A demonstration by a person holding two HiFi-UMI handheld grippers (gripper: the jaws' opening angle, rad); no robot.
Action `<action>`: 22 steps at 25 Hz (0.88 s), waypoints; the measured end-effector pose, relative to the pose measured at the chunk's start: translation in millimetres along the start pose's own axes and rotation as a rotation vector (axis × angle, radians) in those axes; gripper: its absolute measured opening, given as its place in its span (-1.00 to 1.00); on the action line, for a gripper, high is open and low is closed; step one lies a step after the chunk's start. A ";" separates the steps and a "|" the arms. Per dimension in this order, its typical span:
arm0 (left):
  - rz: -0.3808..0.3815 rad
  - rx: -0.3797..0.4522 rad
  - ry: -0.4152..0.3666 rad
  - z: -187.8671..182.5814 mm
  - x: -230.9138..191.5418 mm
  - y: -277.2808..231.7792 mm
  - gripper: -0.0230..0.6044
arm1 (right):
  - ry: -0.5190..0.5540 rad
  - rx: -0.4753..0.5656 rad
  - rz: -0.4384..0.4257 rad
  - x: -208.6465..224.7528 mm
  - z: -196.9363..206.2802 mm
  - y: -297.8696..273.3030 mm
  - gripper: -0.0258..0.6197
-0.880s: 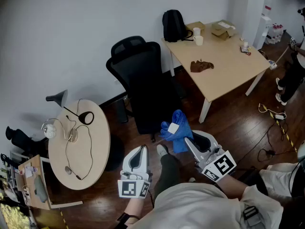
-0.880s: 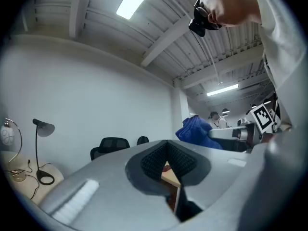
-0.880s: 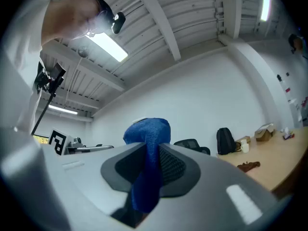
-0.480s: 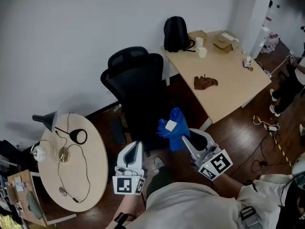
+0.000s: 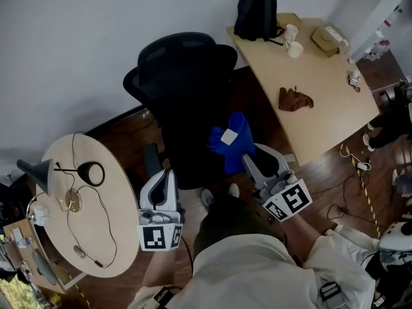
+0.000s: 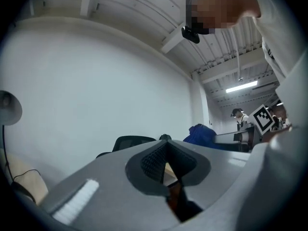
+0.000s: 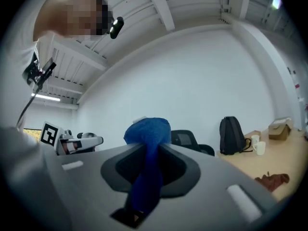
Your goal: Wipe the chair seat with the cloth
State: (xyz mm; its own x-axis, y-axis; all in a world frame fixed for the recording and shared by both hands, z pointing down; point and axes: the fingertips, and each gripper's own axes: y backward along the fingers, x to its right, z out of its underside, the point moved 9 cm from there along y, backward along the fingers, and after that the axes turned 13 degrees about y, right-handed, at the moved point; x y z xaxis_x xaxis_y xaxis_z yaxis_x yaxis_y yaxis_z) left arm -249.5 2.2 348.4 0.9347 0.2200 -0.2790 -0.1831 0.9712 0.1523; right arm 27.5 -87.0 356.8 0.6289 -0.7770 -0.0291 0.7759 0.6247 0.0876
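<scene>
**Status.** Wiping not yet begun, judging by the cloth held clear of the seat.

**Right gripper** [image 5: 248, 161]. Clamped shut on the lower end of the blue cloth [image 5: 230, 141]. Pinched low, leaving the loose bulk bunched beyond the jaw tips as a pad for wiping. Held above the near right edge of the chair seat [image 5: 188, 154], apparently without contact.

**Left gripper** [image 5: 167, 176]. Closed jaw to jaw, with nothing between. Held just off the near left edge of the seat, probably to stay out of the wiping path while remaining close enough to steady the chair.

**Chair.** Set with its back toward the wall and its seat toward the person, giving open access from the front edge. Flanked by 2 tables: a round table [image 5: 125, 214] on the left and a long table [image 5: 322, 76] on the right.

**Brown rag** [image 5: 295, 99]. Lying near the middle of the long table, well apart from the chair. Not in use.

**Next move, as a judgement.** Lower the bunched cloth until flat on the seat, then sweep from back edge to front edge. Expect the chair to swivel under sideways pressure, and brace with the left gripper if so.
</scene>
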 end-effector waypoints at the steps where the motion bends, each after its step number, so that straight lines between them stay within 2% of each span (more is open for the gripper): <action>1: -0.019 -0.005 0.003 19.3 -10.4 -12.5 -0.48 | -0.009 -0.030 -0.006 14.6 29.9 -18.7 -0.67; 4: -0.048 0.005 0.019 90.0 -49.6 -43.8 -0.48 | -0.037 -0.144 -0.018 51.4 161.8 -80.6 -0.67; 6: -0.099 -0.015 0.036 139.5 -59.4 -33.1 -0.47 | -0.078 -0.271 -0.050 53.3 271.8 -99.5 -0.67; 9: -0.225 -0.090 0.067 200.6 -45.1 21.2 -0.47 | -0.201 -0.528 -0.127 14.4 447.0 -94.0 -0.68; 11: -0.264 -0.125 0.079 239.1 -51.0 44.5 -0.47 | -0.249 -0.673 -0.141 -19.1 556.2 -108.7 -0.68; 13: -0.275 -0.126 0.093 272.5 -69.7 58.4 -0.47 | -0.274 -0.785 -0.155 -50.6 641.1 -141.7 -0.68; 15: -0.273 -0.116 0.097 297.1 -88.2 74.4 -0.47 | -0.261 -0.855 -0.206 -86.9 694.6 -178.6 -0.68; 17: -0.262 -0.115 0.088 310.5 -93.9 83.4 -0.46 | -0.262 -0.884 -0.271 -114.9 720.5 -209.1 -0.68; 19: -0.245 -0.118 0.065 313.1 -85.2 80.6 -0.45 | -0.287 -0.905 -0.312 -120.5 724.7 -229.8 -0.68; 22: -0.236 -0.112 0.041 317.9 -72.8 75.6 -0.45 | -0.323 -0.962 -0.314 -97.5 720.1 -247.3 -0.68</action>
State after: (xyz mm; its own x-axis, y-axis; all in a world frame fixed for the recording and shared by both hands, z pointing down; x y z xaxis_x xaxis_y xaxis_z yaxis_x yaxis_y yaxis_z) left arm -234.6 30.6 681.6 0.9430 -0.0129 -0.3325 0.0041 0.9996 -0.0271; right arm -261.6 -221.7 1055.0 0.4600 -0.8095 0.3649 0.7030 0.0810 -0.7066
